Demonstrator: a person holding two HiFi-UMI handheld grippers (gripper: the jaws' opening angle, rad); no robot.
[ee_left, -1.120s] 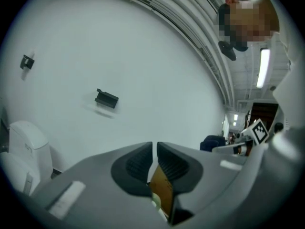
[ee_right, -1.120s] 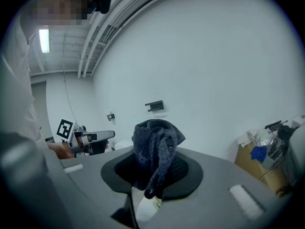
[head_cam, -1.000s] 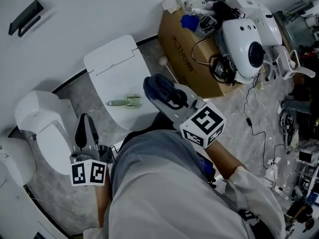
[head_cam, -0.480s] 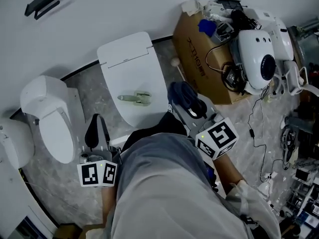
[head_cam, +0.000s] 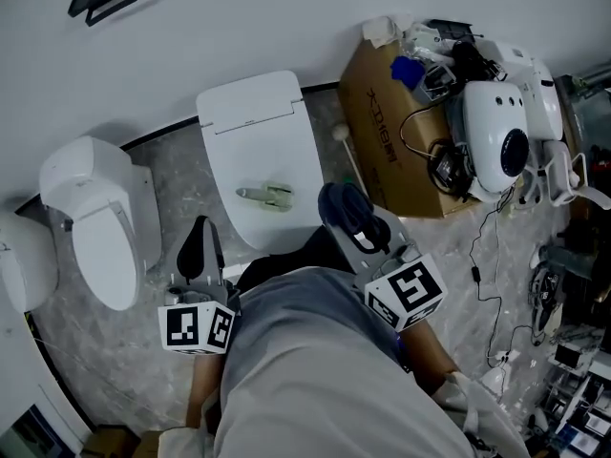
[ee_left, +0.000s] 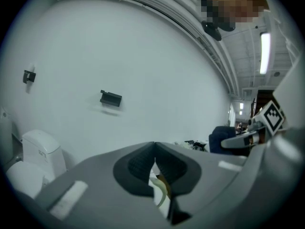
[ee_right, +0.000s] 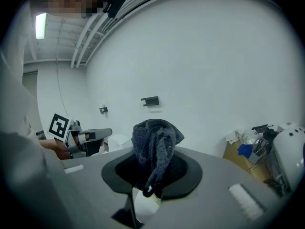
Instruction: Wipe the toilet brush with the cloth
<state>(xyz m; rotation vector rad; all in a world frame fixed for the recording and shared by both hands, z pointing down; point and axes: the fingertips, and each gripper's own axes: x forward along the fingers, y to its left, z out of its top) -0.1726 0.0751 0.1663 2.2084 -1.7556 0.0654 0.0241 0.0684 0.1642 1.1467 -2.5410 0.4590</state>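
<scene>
- The left gripper has its jaws pressed together with nothing between the pads.
- The right gripper is clamped on a bunched dark blue cloth, which sticks up above the jaws with a tail hanging down.
- The toilet brush, pale green, lies flat on the closed toilet lid, about mid-width and toward the lid's front edge. Neither gripper touches it.
- In the head view the cloth hovers just off the lid's front right corner, near the brush's head end. The left gripper sits off the lid's front left corner.
- Judged step: the approach, with cloth in hand and wiping not yet begun.
- The next move probably calls for lowering the cloth onto the brush. The empty left gripper would likely need to open and pin or lift the handle, since a light brush lying loose on a smooth lid may slide under the rubbing.
- Against a second ago, the head view has swung so the toilet sits more central. The right gripper keeps its grip on the cloth but lies slightly nearer the person relative to the brush, which has not moved on the lid.
</scene>
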